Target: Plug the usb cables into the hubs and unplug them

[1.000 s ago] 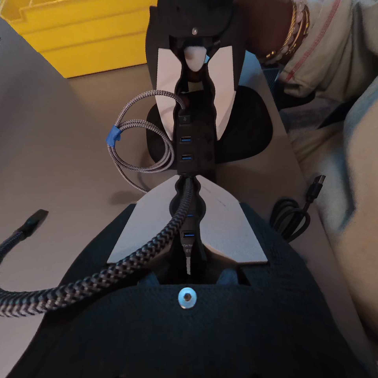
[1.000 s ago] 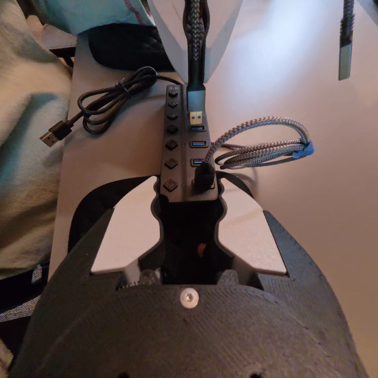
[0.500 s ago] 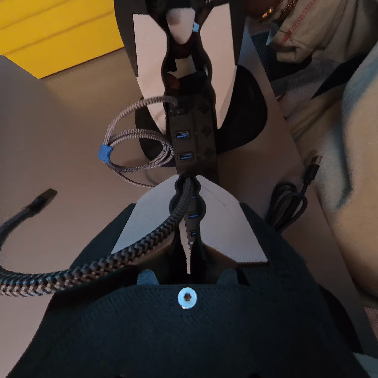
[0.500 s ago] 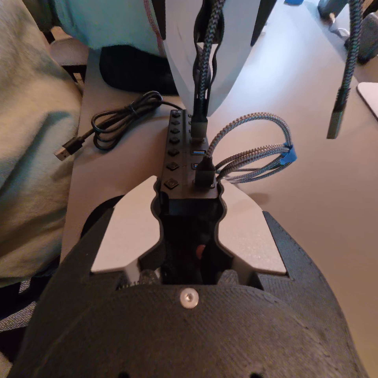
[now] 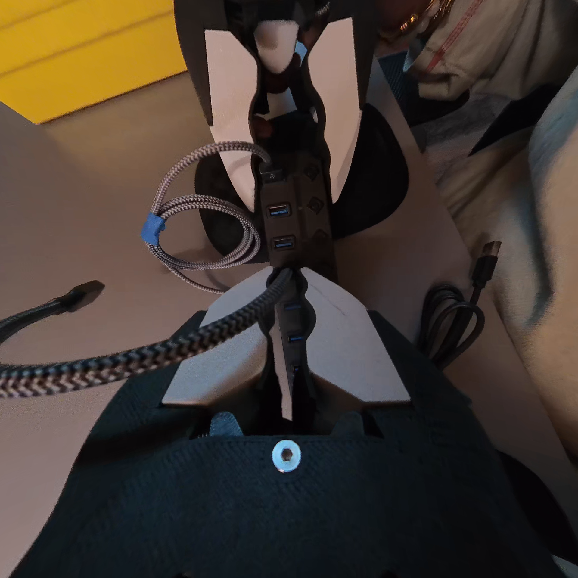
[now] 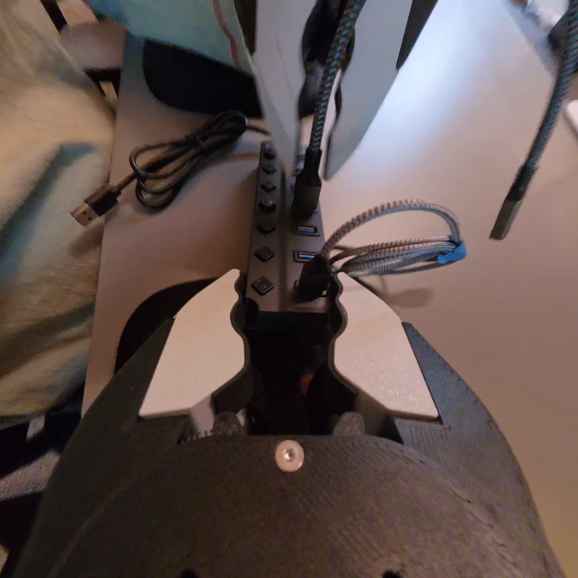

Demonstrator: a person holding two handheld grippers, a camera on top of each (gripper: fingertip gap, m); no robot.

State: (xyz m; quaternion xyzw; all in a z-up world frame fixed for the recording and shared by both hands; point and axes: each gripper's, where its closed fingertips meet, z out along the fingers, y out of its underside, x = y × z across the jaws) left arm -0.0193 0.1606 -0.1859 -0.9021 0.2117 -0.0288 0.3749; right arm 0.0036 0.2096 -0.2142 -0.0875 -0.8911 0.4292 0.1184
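Observation:
A long black USB hub [image 6: 270,237] with a row of buttons lies on the table. My right gripper [image 6: 286,281] is shut on its near end; it also shows in the left wrist view [image 5: 291,200]. My left gripper [image 5: 286,273] is shut on a thick dark braided cable [image 5: 156,353], just above the cable's plug [image 6: 308,190]. That plug stands in a port at the middle of the hub. A grey braided cable [image 6: 406,250], coiled and bound with blue tape, is plugged into the port nearest my right gripper.
A thin black coiled cable [image 6: 184,159] with a loose USB plug [image 6: 93,206] lies beside the hub near the table edge. The thick cable's free end [image 5: 84,291] hangs above the table. A yellow bin [image 5: 78,53] stands at the back. A person's clothing is close by. Left tips to right tips: about 7 centimetres.
My left gripper has come down with the thick cable. Its plug was above the hub with its metal tip showing; now it sits in the port. The right gripper still holds the hub.

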